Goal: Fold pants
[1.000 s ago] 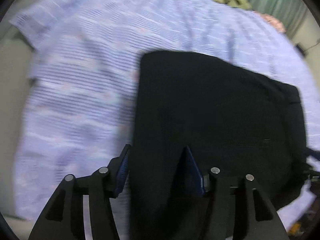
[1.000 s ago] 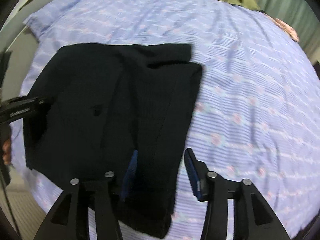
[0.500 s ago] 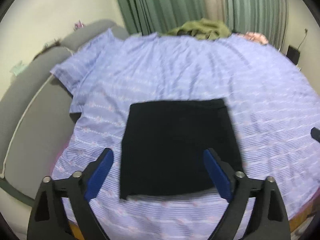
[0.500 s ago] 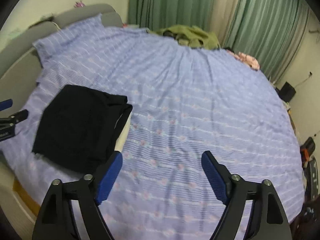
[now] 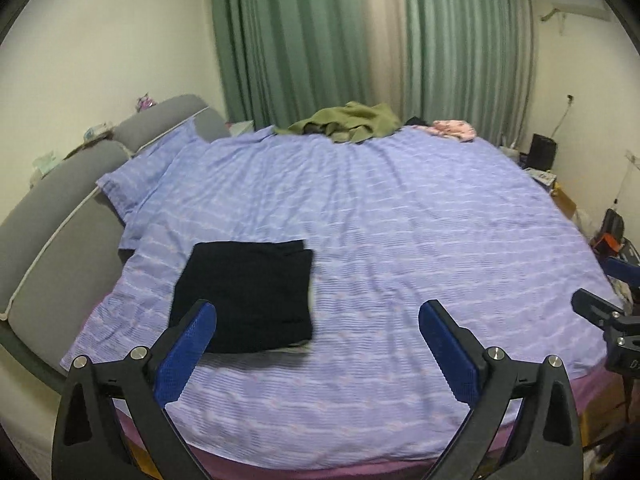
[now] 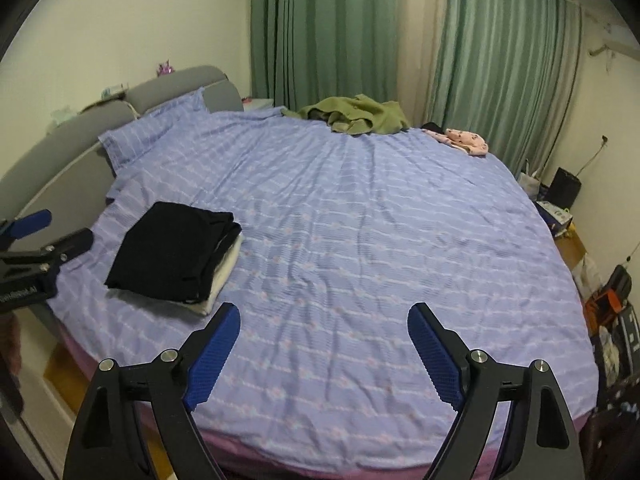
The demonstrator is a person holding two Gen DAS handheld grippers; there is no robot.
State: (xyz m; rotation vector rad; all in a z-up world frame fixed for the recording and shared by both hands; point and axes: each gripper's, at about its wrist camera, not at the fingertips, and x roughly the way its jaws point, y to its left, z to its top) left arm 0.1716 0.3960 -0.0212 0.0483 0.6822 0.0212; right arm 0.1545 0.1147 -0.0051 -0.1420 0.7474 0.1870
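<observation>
Neatly folded pants (image 5: 244, 296) on bed (image 5: 400, 240)

Bed (image 5: 400, 240): blue striped sheet.
Near left edge: folded black pants (image 5: 244, 294) atop white cloth (image 6: 224, 276).
Far edge: green garment (image 5: 348, 122), pink garment (image 5: 454, 130).

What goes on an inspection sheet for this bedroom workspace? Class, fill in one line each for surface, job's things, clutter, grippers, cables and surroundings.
Surface: bed with lilac striped cover, wrinkled.
Job's things: black pants folded, stacked on a white folded garment near the bed's left edge.
Clutter: green garment and pink garment at the far edge.
Grippers: left gripper and right gripper, jaws wide apart, holding nothing.
Cables: a wall cable at the right.
Surroundings: green curtains, grey headboard, bags and boxes on the floor.
</observation>
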